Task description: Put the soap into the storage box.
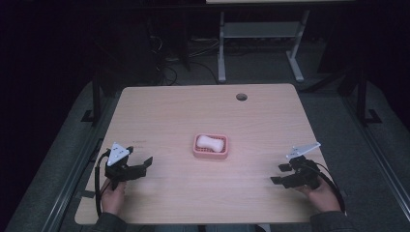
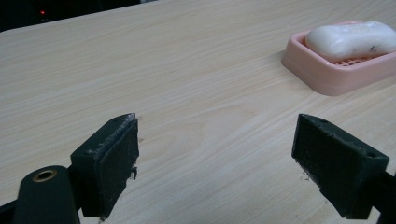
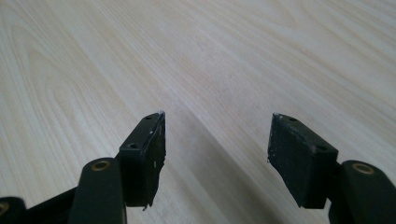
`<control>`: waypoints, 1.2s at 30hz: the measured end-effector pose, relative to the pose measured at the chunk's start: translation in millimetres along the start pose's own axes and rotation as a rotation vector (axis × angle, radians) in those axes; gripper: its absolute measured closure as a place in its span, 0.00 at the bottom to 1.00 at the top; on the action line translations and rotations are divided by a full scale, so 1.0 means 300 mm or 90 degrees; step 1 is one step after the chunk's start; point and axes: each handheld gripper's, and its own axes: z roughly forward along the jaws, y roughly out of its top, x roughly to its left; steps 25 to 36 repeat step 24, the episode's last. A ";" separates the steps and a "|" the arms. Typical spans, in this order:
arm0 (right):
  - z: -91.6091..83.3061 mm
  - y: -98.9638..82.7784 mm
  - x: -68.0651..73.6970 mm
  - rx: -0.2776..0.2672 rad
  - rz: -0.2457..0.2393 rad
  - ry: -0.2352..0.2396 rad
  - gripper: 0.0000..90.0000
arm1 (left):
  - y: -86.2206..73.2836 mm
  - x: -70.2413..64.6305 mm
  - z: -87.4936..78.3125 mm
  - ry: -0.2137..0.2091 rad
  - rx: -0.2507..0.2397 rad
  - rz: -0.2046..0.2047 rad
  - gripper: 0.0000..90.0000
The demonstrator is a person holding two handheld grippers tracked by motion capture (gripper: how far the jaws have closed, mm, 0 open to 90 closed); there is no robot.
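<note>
A white bar of soap (image 1: 211, 142) lies in a pink soap dish (image 1: 210, 152) near the middle of the wooden table (image 1: 193, 111). In the left gripper view the soap (image 2: 350, 39) and the dish (image 2: 327, 79) sit at the upper right, well beyond the jaws. My left gripper (image 1: 142, 163) rests at the table's front left, open, with nothing between its pads (image 2: 116, 158). At the front right, my right gripper (image 1: 279, 174) is held by a hand and points left. Its jaws stand open over bare wood, and its pads (image 3: 149, 154) hold nothing.
A round cable hole (image 1: 241, 96) is in the table's far side. Beyond the table stands a white table frame (image 1: 222, 48) with cables on the dark floor. Bare wood lies around the dish on all sides.
</note>
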 end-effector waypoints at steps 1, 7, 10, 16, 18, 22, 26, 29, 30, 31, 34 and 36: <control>0.000 0.000 0.000 0.000 0.000 0.000 0.40 | -0.001 -0.001 0.000 0.000 0.001 0.001 0.16; -0.021 -0.032 0.011 -0.012 0.002 -0.009 0.40 | -0.001 -0.003 0.000 0.000 0.002 0.004 0.16; -0.027 -0.049 0.016 -0.017 0.001 -0.014 0.39 | -0.002 -0.006 0.001 -0.002 0.005 0.006 0.16; -0.033 -0.085 0.033 -0.034 0.002 -0.018 0.37 | -0.005 -0.014 0.003 -0.004 0.008 0.009 0.16; -0.036 -0.096 0.042 -0.044 0.001 -0.020 0.36 | -0.006 -0.018 0.007 -0.005 0.012 0.013 0.16; -0.039 -0.113 0.070 -0.076 0.004 -0.022 0.31 | -0.002 -0.024 0.011 -0.010 0.017 0.026 0.16; -0.036 -0.112 0.090 -0.086 -0.008 -0.028 0.30 | 0.000 -0.025 0.011 -0.011 0.015 0.026 0.16; -0.036 -0.112 0.090 -0.086 -0.008 -0.028 0.30 | 0.000 -0.025 0.011 -0.011 0.015 0.026 0.16; -0.036 -0.112 0.090 -0.086 -0.008 -0.028 0.30 | 0.000 -0.025 0.011 -0.011 0.015 0.026 0.16; -0.036 -0.112 0.090 -0.086 -0.008 -0.028 0.30 | 0.000 -0.025 0.011 -0.011 0.015 0.026 0.16; -0.036 -0.112 0.090 -0.086 -0.008 -0.028 0.30 | 0.000 -0.025 0.011 -0.011 0.015 0.026 0.16; -0.036 -0.112 0.090 -0.086 -0.008 -0.028 0.30 | 0.000 -0.025 0.011 -0.011 0.015 0.026 0.16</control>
